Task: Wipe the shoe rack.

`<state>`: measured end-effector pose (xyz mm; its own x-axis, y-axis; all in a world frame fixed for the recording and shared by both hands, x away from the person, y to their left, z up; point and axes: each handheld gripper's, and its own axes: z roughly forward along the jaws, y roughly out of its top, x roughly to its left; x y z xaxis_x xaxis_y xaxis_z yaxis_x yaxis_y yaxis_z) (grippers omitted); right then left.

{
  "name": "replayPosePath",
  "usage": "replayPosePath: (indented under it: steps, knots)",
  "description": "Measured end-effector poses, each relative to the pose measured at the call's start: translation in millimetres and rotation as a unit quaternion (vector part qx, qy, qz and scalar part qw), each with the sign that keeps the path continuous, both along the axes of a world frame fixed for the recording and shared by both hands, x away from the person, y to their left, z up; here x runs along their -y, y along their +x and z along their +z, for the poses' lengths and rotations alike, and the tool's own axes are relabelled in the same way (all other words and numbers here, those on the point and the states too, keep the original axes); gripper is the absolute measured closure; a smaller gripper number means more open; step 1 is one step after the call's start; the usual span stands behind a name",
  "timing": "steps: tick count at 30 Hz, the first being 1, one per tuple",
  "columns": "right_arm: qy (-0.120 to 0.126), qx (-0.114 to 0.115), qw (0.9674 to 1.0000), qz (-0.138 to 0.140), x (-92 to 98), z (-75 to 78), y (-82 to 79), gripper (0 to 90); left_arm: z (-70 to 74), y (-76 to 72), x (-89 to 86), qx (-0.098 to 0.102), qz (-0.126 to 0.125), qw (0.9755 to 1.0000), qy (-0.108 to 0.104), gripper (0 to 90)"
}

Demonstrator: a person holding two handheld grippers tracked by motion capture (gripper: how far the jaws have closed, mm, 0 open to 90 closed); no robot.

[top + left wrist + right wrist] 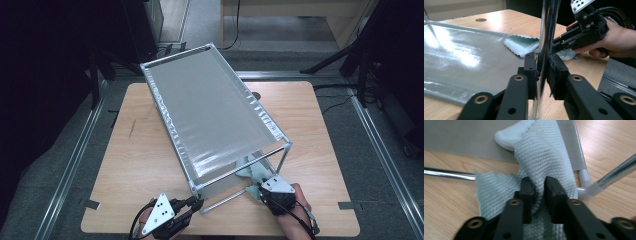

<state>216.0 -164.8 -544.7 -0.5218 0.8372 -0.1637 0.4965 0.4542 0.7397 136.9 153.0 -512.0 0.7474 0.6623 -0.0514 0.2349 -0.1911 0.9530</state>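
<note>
A wooden table (140, 150) carried a tilted metal-framed rack (210, 110) with a grey fabric shelf. The left gripper (543, 72) was clamped on the rack's chrome upright post (547, 30). Under the raised shelf, partly screened by the frame bars, the right gripper (538, 192) pinched a pale green cloth (544, 152).

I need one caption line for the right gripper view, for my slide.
Right gripper shut on a pale waffle cloth beside the rack's chrome bar on the wooden table.
</note>
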Motion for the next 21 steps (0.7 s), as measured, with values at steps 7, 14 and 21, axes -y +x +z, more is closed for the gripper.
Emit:
replayPosePath:
  steps: [7,14,21]
  knots:
    - [0.004,0.013,0.998,-0.062,15.6,3.4,6.3,87.0,0.8,-0.4,1.4,0.002,0.0,1.0,0.006,81.5]
    - [0.002,0.01,0.9999,-0.01,-19.3,-2.0,-10.5,86.9,0.4,-0.4,2.3,-0.001,0.0,1.0,0.003,81.5]
    - [0.007,0.006,0.9972,0.074,-68.3,-3.9,-36.5,86.7,0.0,0.3,3.3,-0.003,0.0,1.0,-0.001,81.5]
